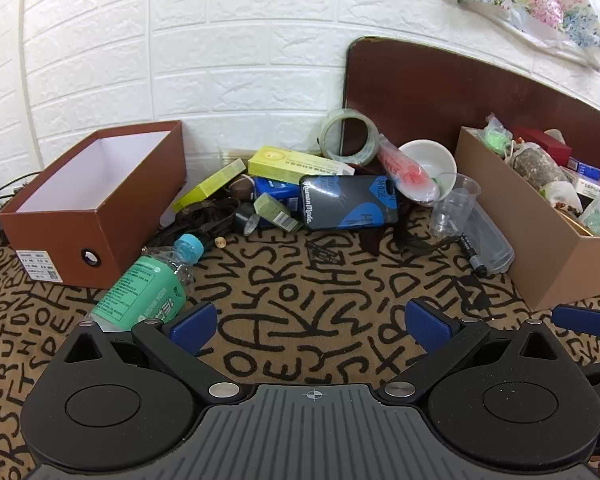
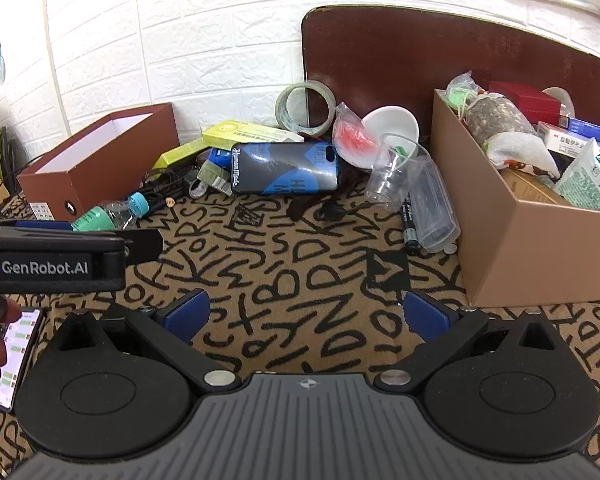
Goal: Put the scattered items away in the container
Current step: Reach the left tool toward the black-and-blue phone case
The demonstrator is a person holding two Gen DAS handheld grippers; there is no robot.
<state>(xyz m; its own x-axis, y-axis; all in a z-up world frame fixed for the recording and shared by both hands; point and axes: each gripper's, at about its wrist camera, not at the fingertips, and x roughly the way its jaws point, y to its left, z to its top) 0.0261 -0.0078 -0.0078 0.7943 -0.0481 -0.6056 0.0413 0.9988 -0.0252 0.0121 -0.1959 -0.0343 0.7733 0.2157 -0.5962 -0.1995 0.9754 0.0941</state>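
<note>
Scattered items lie against the white brick wall: a green-labelled bottle [image 1: 148, 284] on its side, yellow-green boxes [image 1: 296, 164], a blue and black phone case [image 1: 348, 200], a tape roll [image 1: 350, 136], a white bowl [image 1: 428, 158], clear cups [image 1: 456, 204] and a marker [image 1: 473, 254]. An empty brown shoebox [image 1: 96, 196] stands at the left. My left gripper [image 1: 312, 324] hovers open over the patterned cloth, short of the pile, nothing between its fingers. My right gripper [image 2: 306, 314] is likewise open and empty, with the phone case [image 2: 284, 168] ahead.
A tan cardboard box [image 2: 532, 216] full of packets and boxes stands at the right. A brown board [image 2: 420, 64] leans on the wall behind. The left gripper's body [image 2: 52, 260] juts in at the right wrist view's left; below it a hand holds a lit phone [image 2: 18, 356].
</note>
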